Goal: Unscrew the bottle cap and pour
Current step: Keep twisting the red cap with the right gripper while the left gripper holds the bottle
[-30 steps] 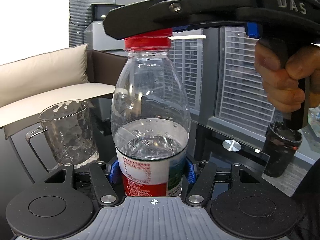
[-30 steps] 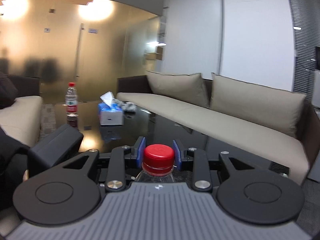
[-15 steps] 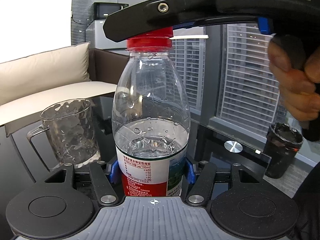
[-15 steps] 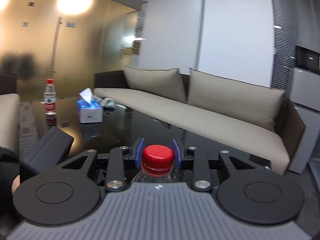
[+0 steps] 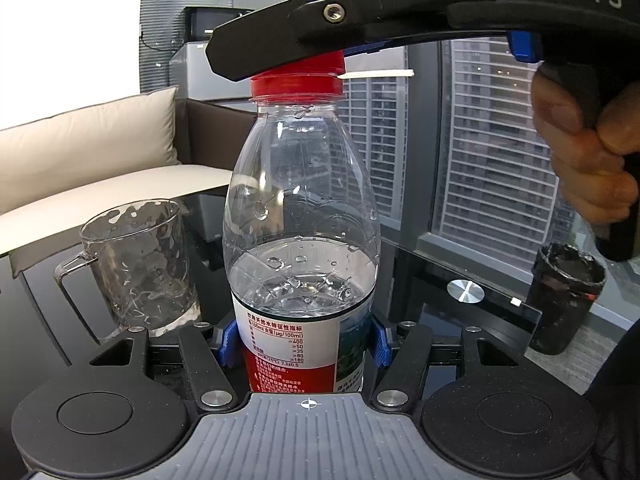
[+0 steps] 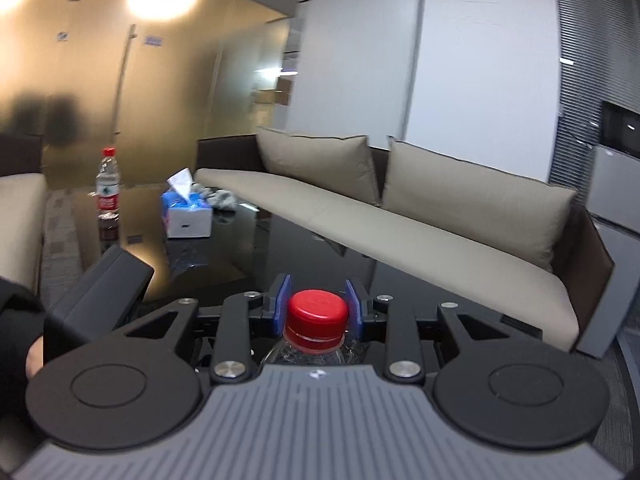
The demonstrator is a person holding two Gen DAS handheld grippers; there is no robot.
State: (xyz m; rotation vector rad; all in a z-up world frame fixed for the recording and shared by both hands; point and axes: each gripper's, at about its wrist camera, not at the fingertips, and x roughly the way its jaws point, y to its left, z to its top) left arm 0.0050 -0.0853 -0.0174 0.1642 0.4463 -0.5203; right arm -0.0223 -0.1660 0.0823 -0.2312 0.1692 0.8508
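A clear water bottle [image 5: 302, 216], about half full, with a red and white label, stands upright. My left gripper [image 5: 302, 346] is shut on its lower body. Its red cap [image 5: 298, 78] is on the neck. My right gripper [image 6: 319, 312] comes in from above and is shut on the red cap [image 6: 318, 316], blue pads on both sides. The right gripper also shows in the left wrist view [image 5: 280, 56], held by a hand [image 5: 580, 152]. An empty glass mug [image 5: 136, 268] with a handle stands on the dark table, to the left of the bottle.
A dark glass table [image 5: 460, 276] carries the things. A black cup [image 5: 566, 296] stands beyond its right edge. A second water bottle [image 6: 107, 188] and a tissue box [image 6: 186, 212] stand at the table's far end. A beige sofa [image 6: 400, 216] runs along its side.
The right gripper has turned about the cap: its view has swung and tilted, and its body sits higher and more slanted in the left wrist view. The bottle stays gripped.
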